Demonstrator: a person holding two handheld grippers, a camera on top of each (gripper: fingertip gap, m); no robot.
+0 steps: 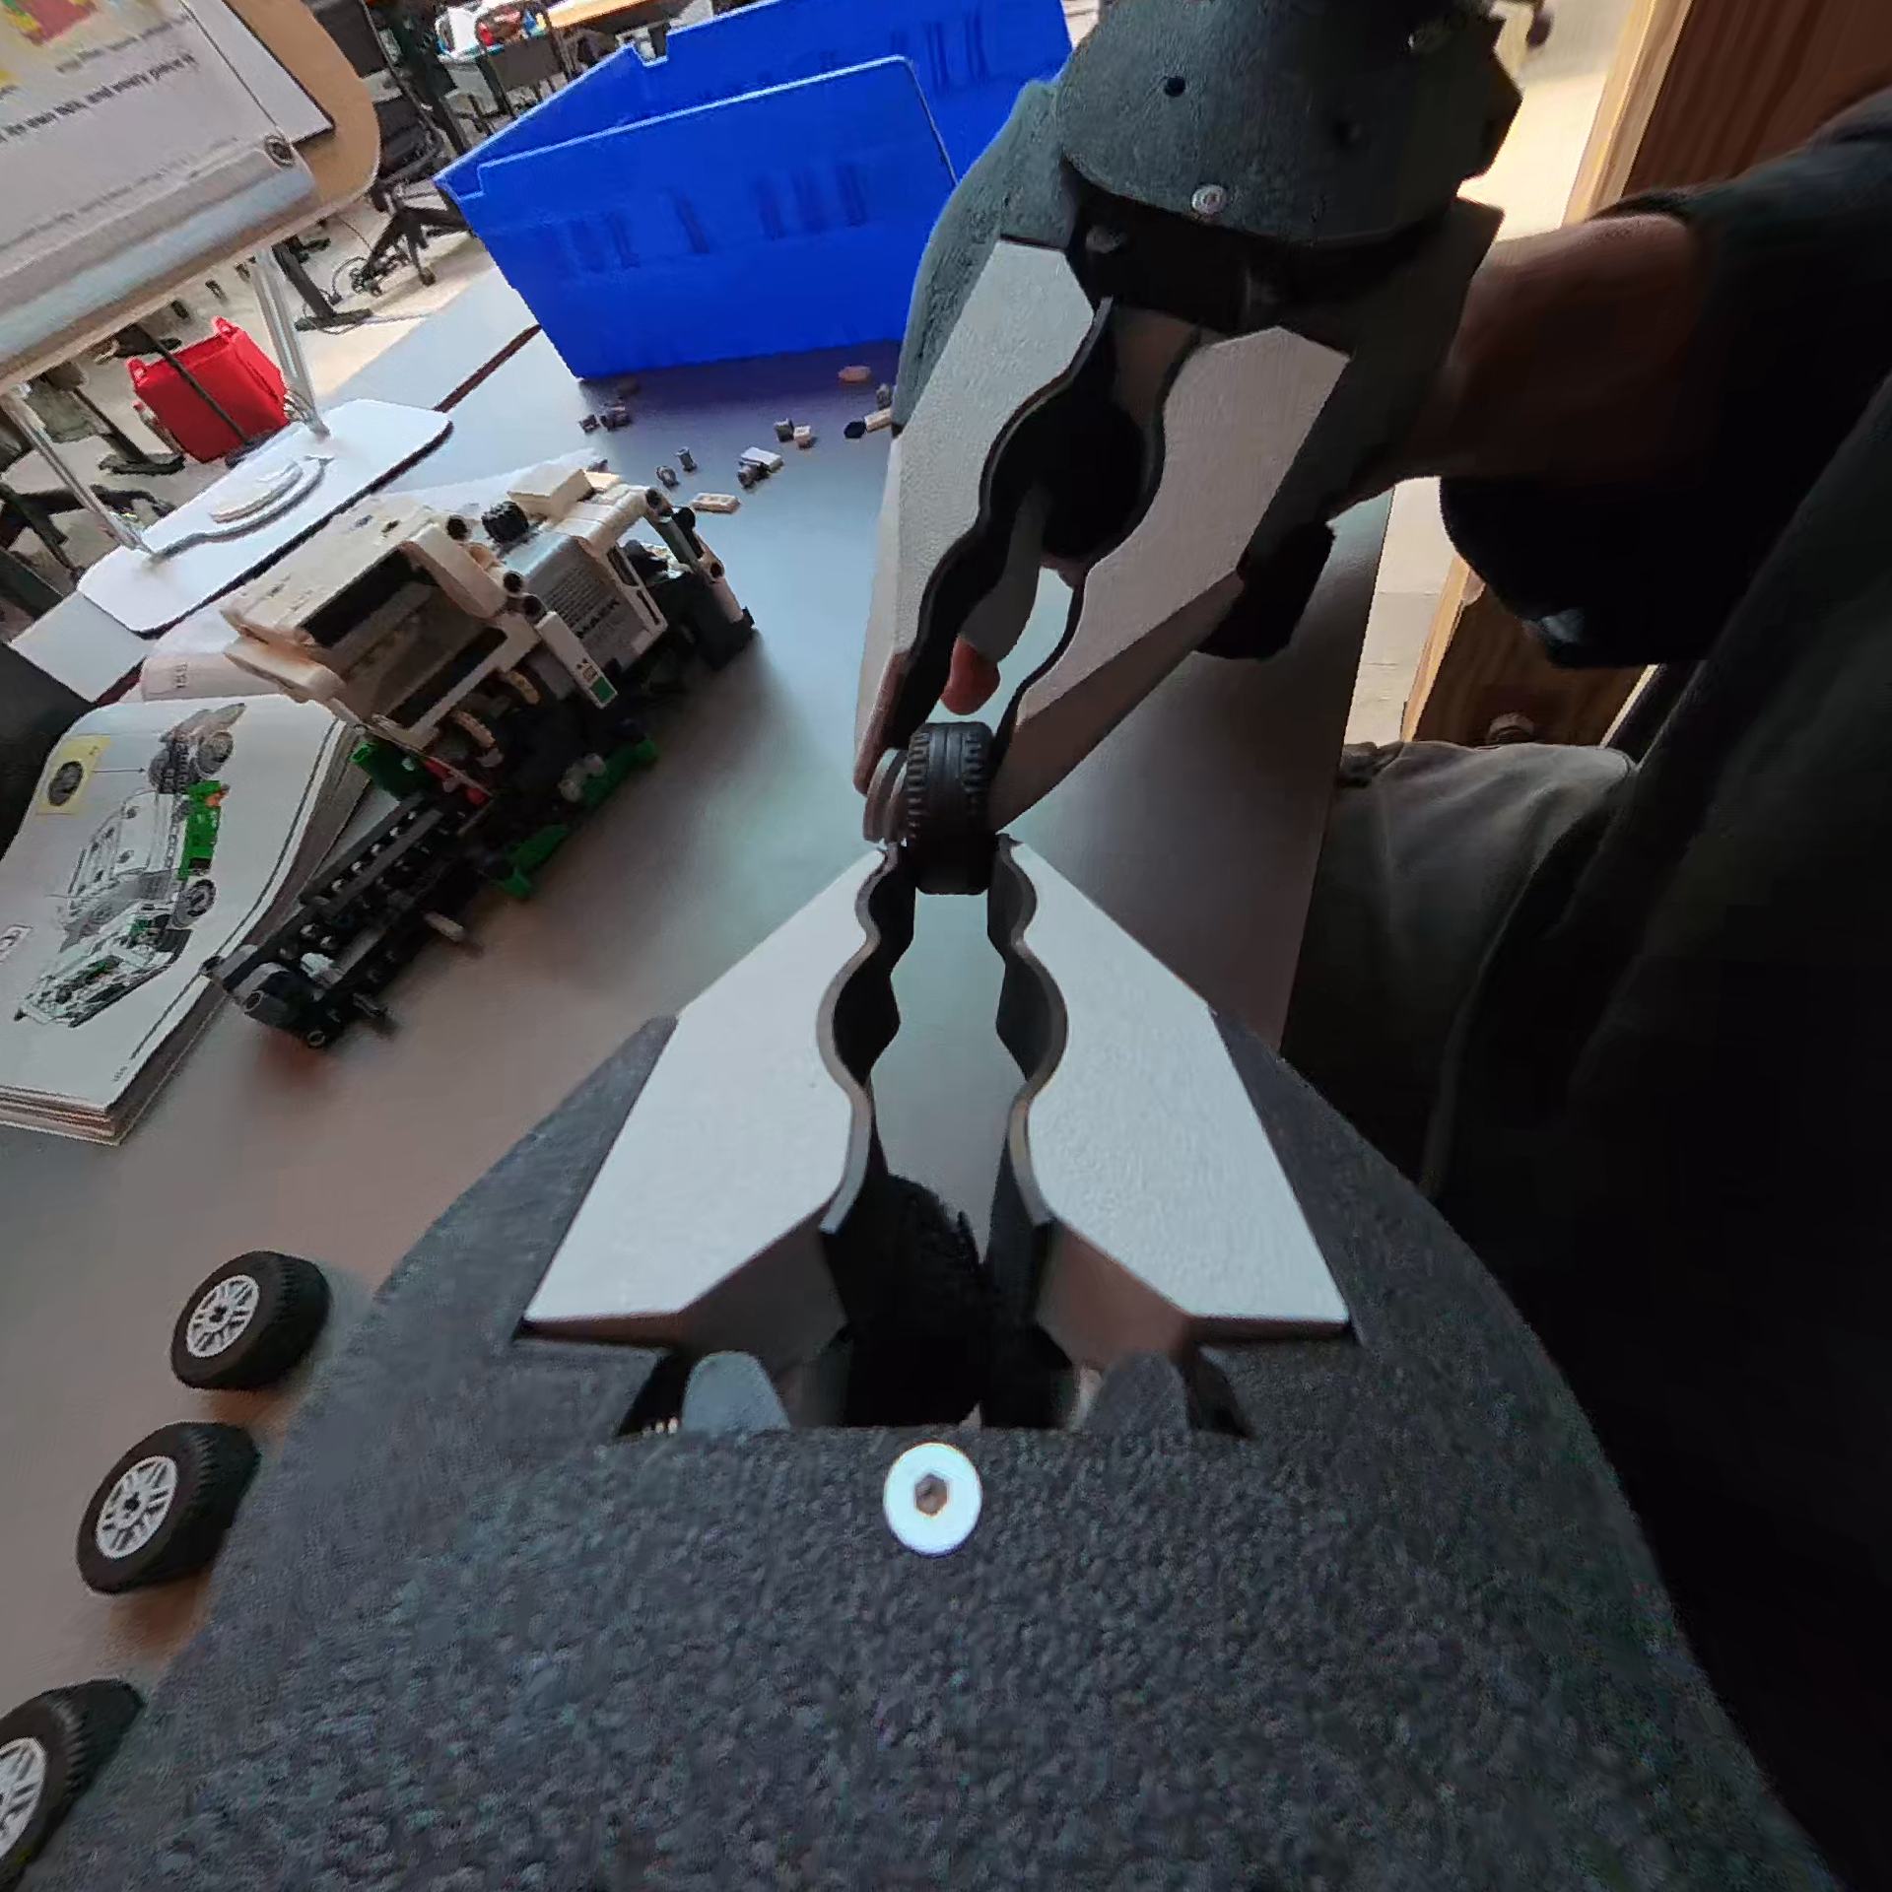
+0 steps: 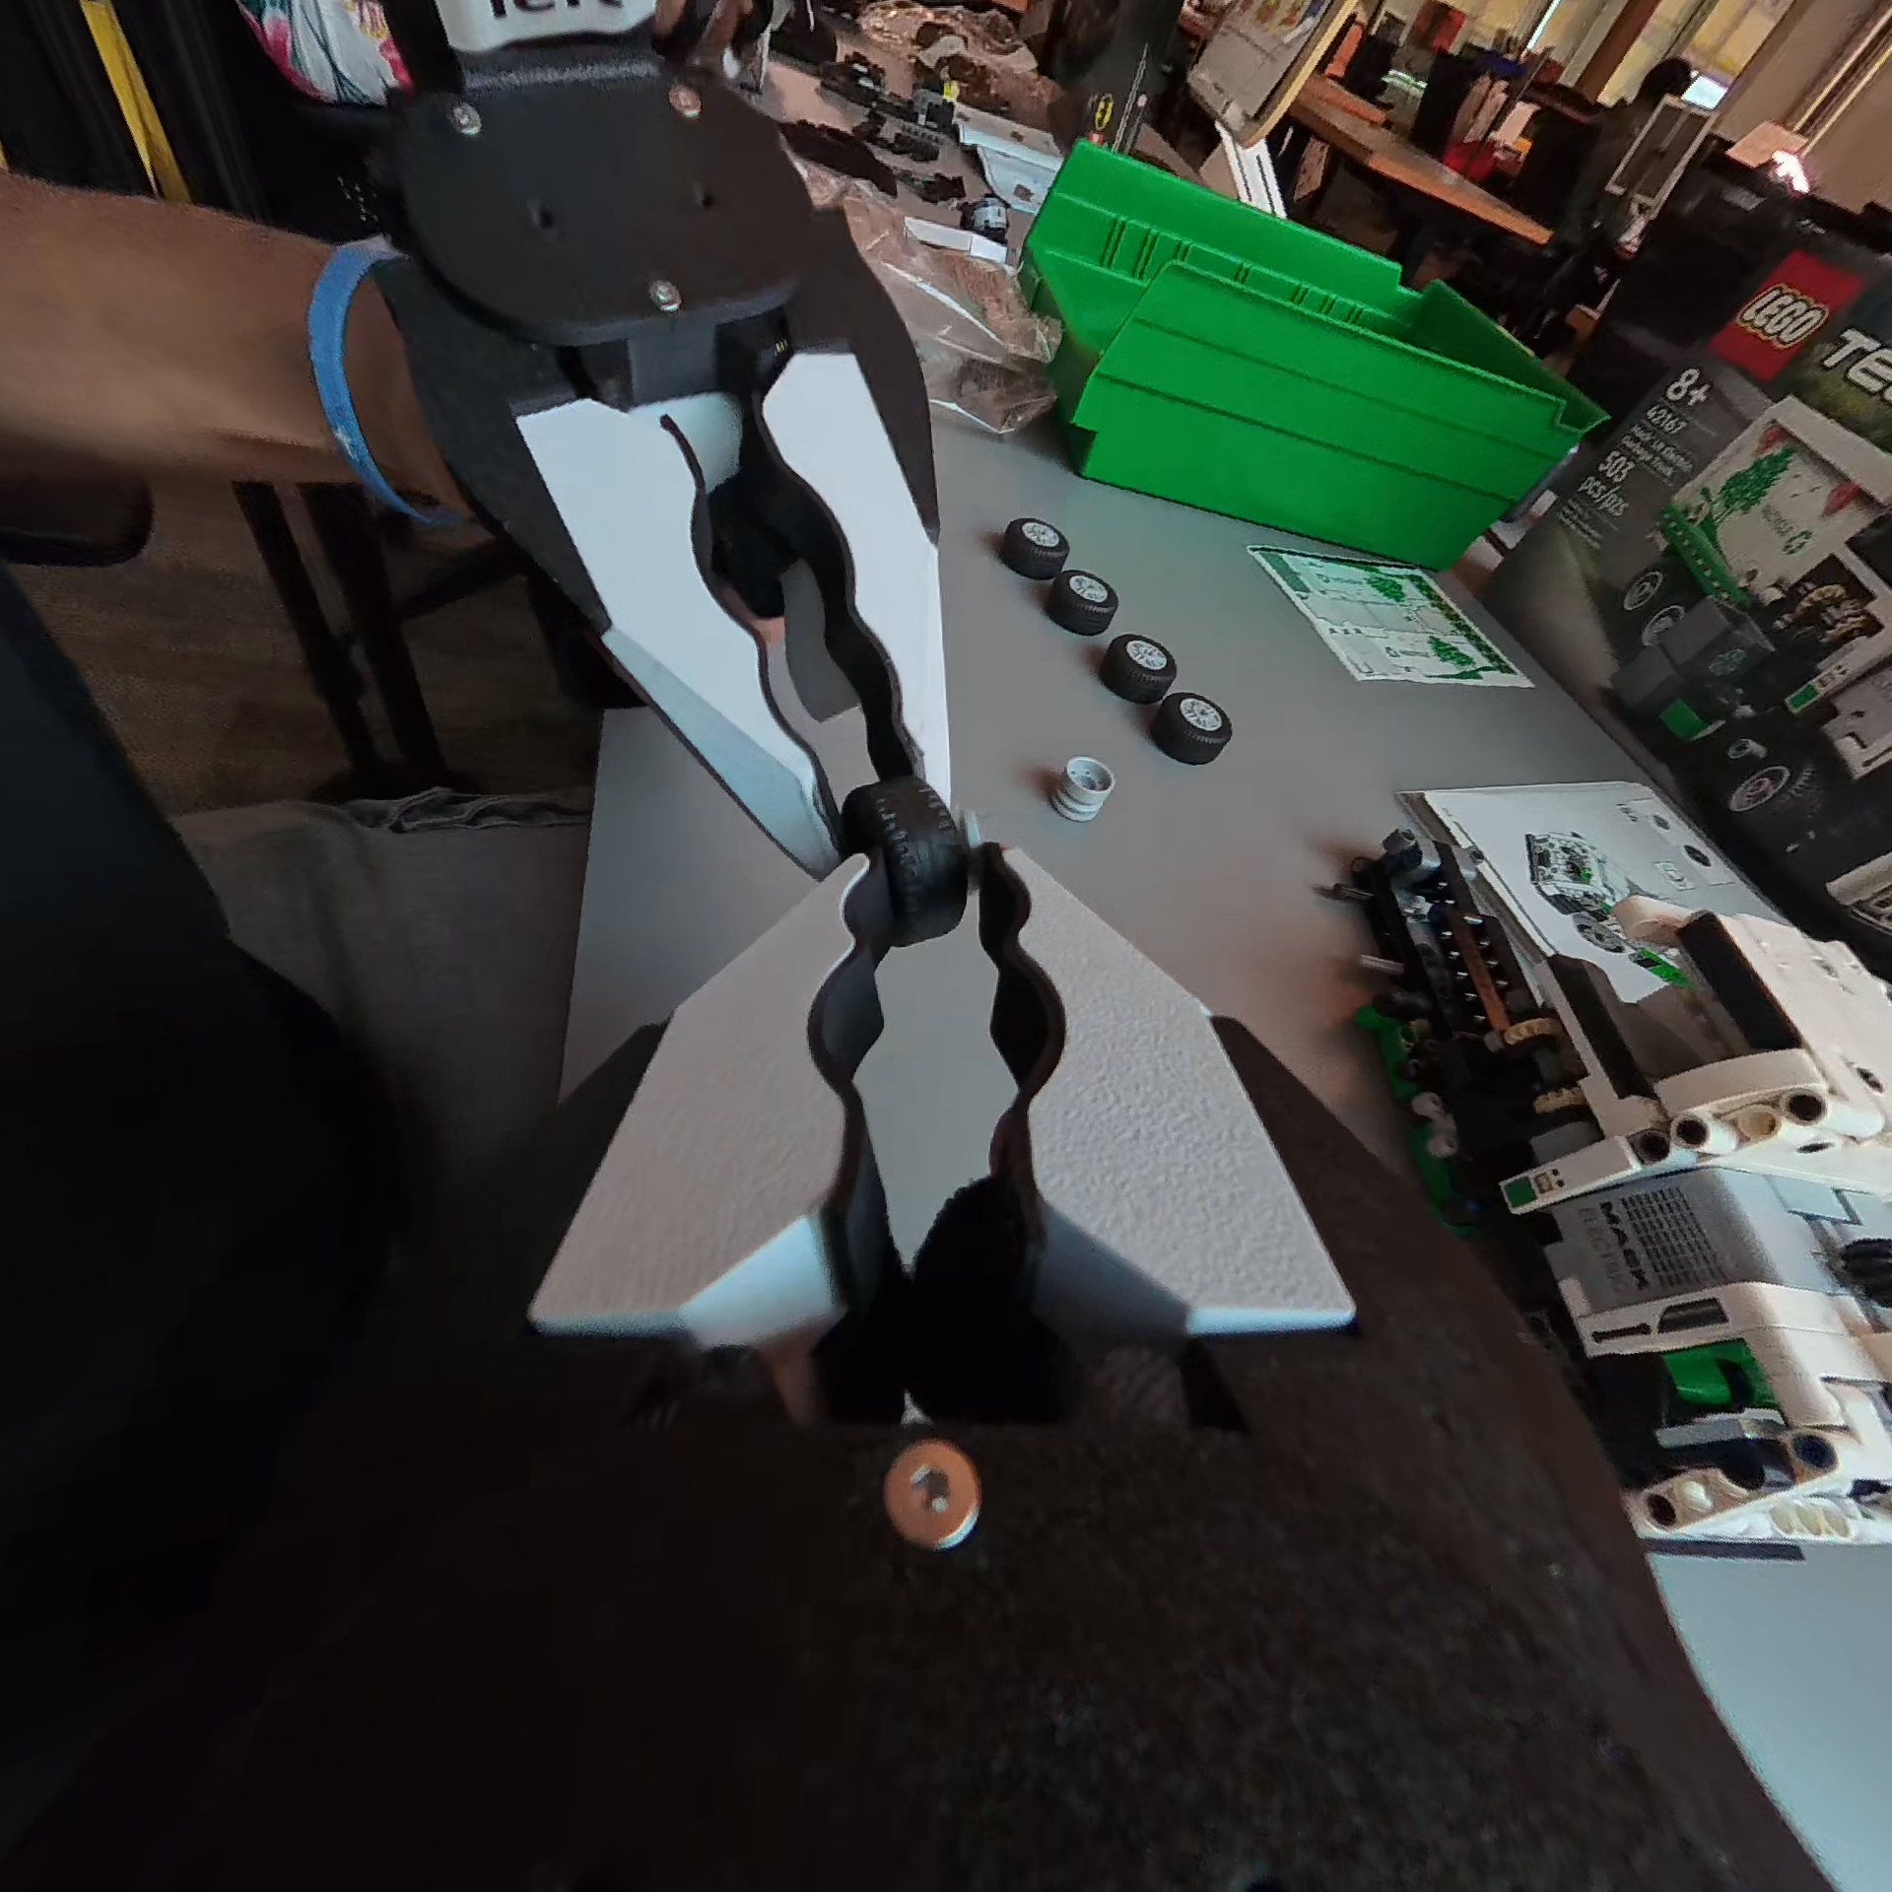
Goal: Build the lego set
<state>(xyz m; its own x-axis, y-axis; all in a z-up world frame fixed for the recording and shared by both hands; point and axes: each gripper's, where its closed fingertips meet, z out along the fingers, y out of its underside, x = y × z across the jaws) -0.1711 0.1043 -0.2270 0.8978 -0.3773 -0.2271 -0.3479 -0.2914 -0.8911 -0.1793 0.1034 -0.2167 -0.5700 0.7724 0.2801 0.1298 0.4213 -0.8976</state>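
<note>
Two grippers met tip to tip above a grey table (image 2: 1331, 778), both pinching one black tyre (image 1: 947, 809). In the left wrist view, the left gripper (image 1: 947, 870) reached forward from below, its fingertips closed on the tyre's lower part. The right gripper (image 1: 937, 763) came down from the upper right, held by a bare forearm, and gripped the tyre's upper part; a pale disc at the tyre's left side may have been a rim, though the view was too poor to be sure. The tyre hung clear of the table, right between the two sets of tips.

In the right wrist view, four finished wheels (image 2: 1138, 665) lay in a diagonal row on the table, with one loose grey rim (image 2: 1080, 788) just beyond the row's near end. The left wrist view showed only three of these wheels, at its lower left edge. One half-built white and green truck (image 1: 491, 635) sat near one open manual (image 1: 133, 891). One blue bin (image 1: 737, 205) stood behind scattered small pieces (image 1: 758, 461). One green bin (image 2: 1280, 389), one sticker sheet (image 2: 1387, 614) and one set box (image 2: 1740, 573) were at the far side.
</note>
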